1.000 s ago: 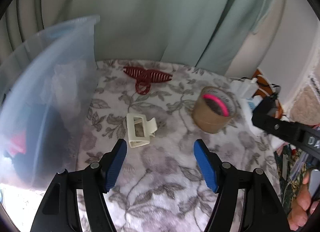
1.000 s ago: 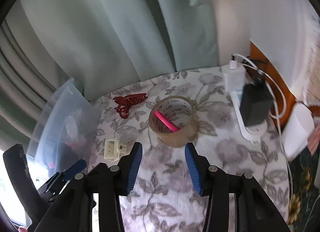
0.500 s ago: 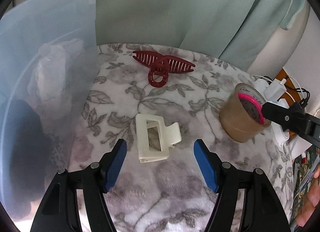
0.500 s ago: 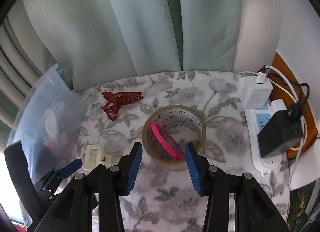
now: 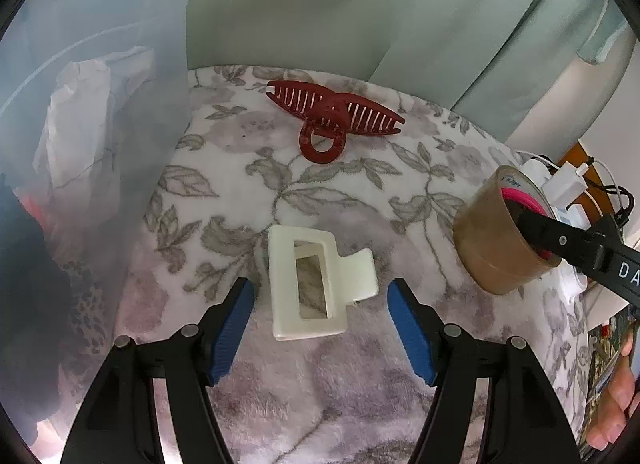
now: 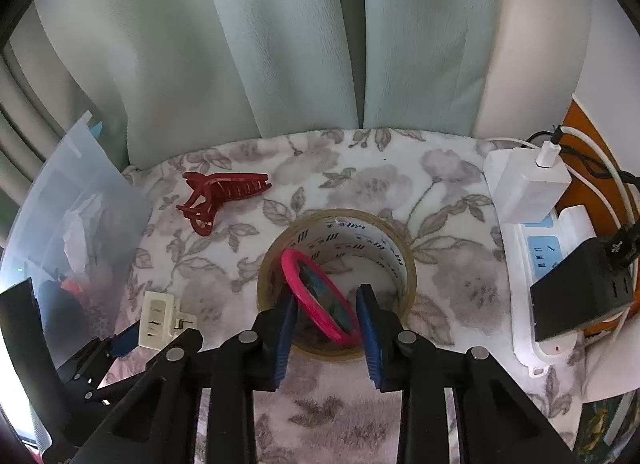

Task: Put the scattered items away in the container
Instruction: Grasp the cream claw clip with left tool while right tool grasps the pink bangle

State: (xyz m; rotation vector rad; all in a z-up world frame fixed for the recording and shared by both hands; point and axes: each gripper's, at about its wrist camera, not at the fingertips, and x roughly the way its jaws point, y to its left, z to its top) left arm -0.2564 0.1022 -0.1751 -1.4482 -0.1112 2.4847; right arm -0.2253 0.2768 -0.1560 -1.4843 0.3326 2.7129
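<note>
A cream hair claw clip [image 5: 312, 284] lies on the floral cloth between the fingers of my open left gripper [image 5: 320, 304]; it also shows in the right wrist view [image 6: 158, 320]. A dark red claw clip [image 5: 334, 115] lies farther back [image 6: 220, 193]. A brown tape roll [image 5: 500, 240] stands to the right with a round pink mirror [image 6: 320, 300] leaning inside it. My right gripper [image 6: 326, 304] is open, its fingers reaching into the roll [image 6: 392, 248] on either side of the mirror. The translucent plastic container [image 5: 80, 143] stands at the left [image 6: 72, 232] with items inside.
A white power strip [image 6: 536, 264] with a white charger [image 6: 524, 183], a black adapter [image 6: 580, 296] and cables lies at the right edge. Pale green curtains [image 6: 280, 43] hang behind the table. A hand [image 5: 616, 396] shows at the lower right of the left wrist view.
My left gripper has moved forward until the cream clip lies between its fingers. My right gripper has moved forward and down into the tape roll around the pink mirror.
</note>
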